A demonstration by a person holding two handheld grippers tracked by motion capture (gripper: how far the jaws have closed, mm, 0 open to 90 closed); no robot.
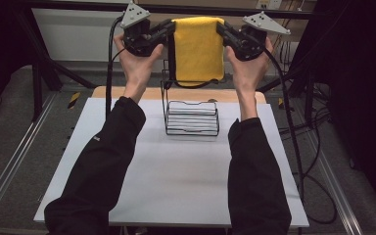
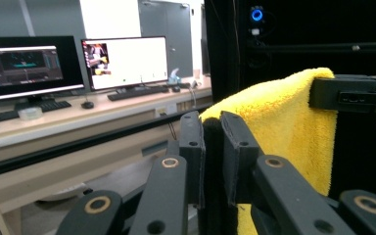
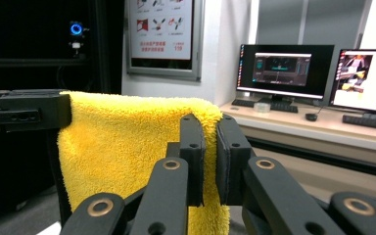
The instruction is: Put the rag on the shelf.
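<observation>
Hand-held gripper (image 3: 209,147) pinching yellow towel (image 3: 122,147)

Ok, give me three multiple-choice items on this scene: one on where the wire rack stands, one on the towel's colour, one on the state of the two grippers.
1. Where does the black wire rack stand?
A. at the far middle of the white table
B. on the floor left of the table
C. at the table's near right corner

2. What colour is the towel?
A. blue
B. yellow
C. white

3. What are the left gripper and the right gripper doing?
A. both lie open on the table
B. one holds the rack, the other is open
C. each is shut on one upper corner of the towel, held up in the air

Answers: 1 A, the high view shows it beyond the forearms, centred; 2 B, it is yellow in all views; 3 C, the towel hangs spread between them above the rack.
</observation>
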